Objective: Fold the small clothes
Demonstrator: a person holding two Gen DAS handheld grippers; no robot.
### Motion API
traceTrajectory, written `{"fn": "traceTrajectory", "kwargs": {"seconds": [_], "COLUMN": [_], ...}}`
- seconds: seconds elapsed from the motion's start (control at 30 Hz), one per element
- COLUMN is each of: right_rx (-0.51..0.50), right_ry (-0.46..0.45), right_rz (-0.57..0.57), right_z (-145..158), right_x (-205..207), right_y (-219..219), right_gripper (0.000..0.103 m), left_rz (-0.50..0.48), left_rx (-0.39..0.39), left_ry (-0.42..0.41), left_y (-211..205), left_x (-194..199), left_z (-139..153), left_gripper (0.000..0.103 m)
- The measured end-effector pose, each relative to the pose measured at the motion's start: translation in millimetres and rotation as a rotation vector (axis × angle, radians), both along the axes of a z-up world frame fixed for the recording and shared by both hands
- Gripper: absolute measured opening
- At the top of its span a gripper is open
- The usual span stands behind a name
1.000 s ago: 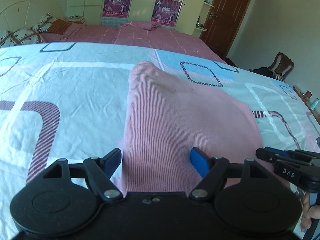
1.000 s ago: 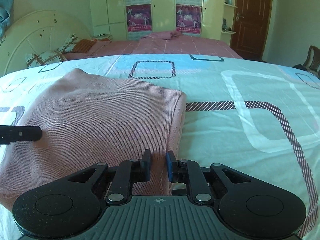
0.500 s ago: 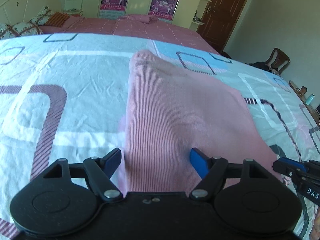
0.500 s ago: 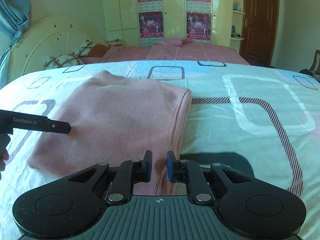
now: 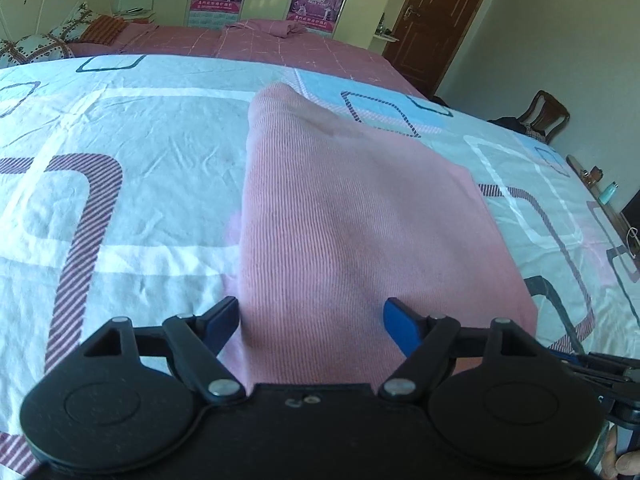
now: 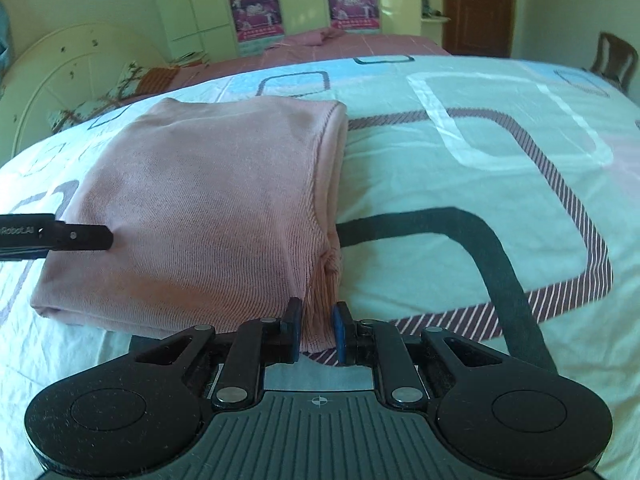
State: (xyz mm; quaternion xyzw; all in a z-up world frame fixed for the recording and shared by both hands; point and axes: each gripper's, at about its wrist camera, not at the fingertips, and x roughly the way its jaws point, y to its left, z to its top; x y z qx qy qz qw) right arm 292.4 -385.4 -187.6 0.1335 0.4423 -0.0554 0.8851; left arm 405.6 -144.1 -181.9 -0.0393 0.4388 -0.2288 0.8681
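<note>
While the right tool (image 6: 316, 330) pinches the near corner of the folded pink knit garment (image 6: 208, 208) on the bed (image 6: 460, 184), the left tool (image 5: 310, 320), jaws wide and just opening, straddles its near-left edge; draw gently, keeping layers aligned.

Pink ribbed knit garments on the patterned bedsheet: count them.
1. The folded pink ribbed knit garment lies mid-sheet on the patterned bedsheet. Another crumpled pink cloth sits on the far bed, not this sheet.

The sweater (image 6: 208, 208) is dusty pink with fine ribbing. The bed sheet (image 5: 132, 184) is white and pale blue, printed with rounded squares in purple stripes, white and dark outline. Both grippers are black with blue fingers (image 5: 400, 324). The far bedspread (image 5: 280, 46) is pink with a thin grid.
</note>
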Motion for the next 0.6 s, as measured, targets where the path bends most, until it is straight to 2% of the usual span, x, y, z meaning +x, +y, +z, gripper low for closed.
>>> {"fn": "traceTrajectory", "kwargs": {"seconds": [0.1,0.17,0.2,0.37,0.5,0.57,0.6], "right_rx": [0.021,0.014,0.008,0.046,0.151,0.216,0.236], "right_ry": [0.015,0.014,0.003,-0.048,-0.073,-0.080,-0.083], "right_rz": [-0.034,-0.059,-0.076,-0.093,-0.116,-0.118,-0.119], "right_z": [6,13,17,36,40,34,30], "right_x": [-2,-5,-7,-8,11,27,36], "right_y": [0,2,3,1,-15,-27,-32], "right_gripper": [0.018,0.046,0.051,0.053,0.054,0.070,0.072], "left_rz": [-0.013,-0.028,-0.035,-0.042,-0.031,-0.024,-0.018], "left_rx": [-0.028,-0.041,-0.047,-0.079,-0.096,-0.095,-0.097], "left_ry": [0.003,0.008,0.008,0.023,0.043,0.067,0.081], "left_y": [9,13,14,16,12,9,8], "left_x": [4,8,10,25,43,51,53], "left_z": [5,8,9,13,10,4,0], "left_gripper": [0.084,0.085,0.085,0.087,0.089,0.089,0.089]}}
